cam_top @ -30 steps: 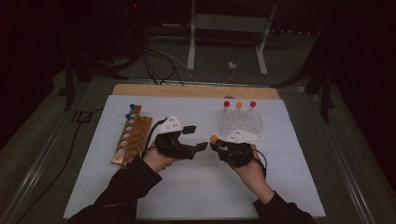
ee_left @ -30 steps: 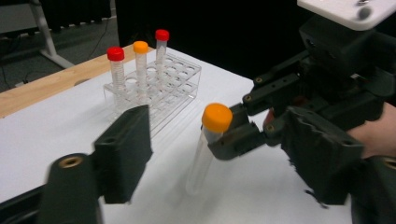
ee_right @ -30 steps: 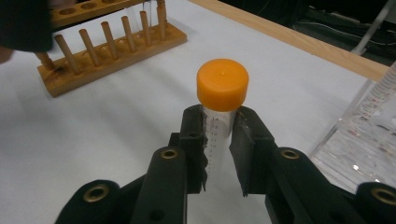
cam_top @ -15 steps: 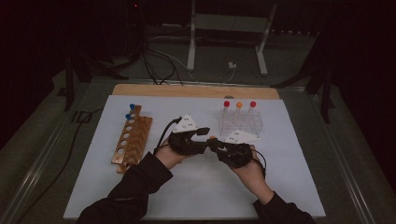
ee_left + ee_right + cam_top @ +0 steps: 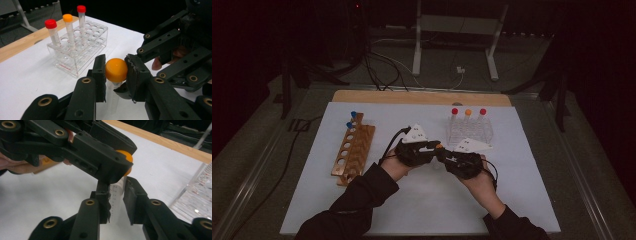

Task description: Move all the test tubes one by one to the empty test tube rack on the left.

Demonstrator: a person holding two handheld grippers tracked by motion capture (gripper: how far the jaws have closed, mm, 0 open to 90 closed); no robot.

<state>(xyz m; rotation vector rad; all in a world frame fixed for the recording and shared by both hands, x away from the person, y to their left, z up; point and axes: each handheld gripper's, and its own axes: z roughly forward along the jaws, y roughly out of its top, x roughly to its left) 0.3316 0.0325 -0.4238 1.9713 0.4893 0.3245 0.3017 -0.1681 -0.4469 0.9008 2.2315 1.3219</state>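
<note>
A clear graduated tube (image 5: pixel 117 195) with an orange cap (image 5: pixel 116 70) is held upright above the white mat between both grippers. My left gripper (image 5: pixel 116 72) has just been closing and its pads now press on the cap from both sides. Below it, my right gripper (image 5: pixel 117 202) grips the tube's body; its jaws have just eased open slightly, with the tube still between the pads. In the high view the two grippers (image 5: pixel 435 146) (image 5: pixel 443 156) meet at mid-table around the cap (image 5: pixel 439 146).
A clear plastic rack (image 5: pixel 470 131) behind the grippers holds three capped tubes: red, orange, red. A wooden rack (image 5: pixel 353 152) lies at the left with two blue-capped tubes (image 5: pixel 352 116) at its far end. A wooden strip (image 5: pixel 422 97) borders the mat's far edge.
The left gripper has moved right to the right gripper and closed its jaws on the orange cap. The right hand has stayed in place with the tube.
</note>
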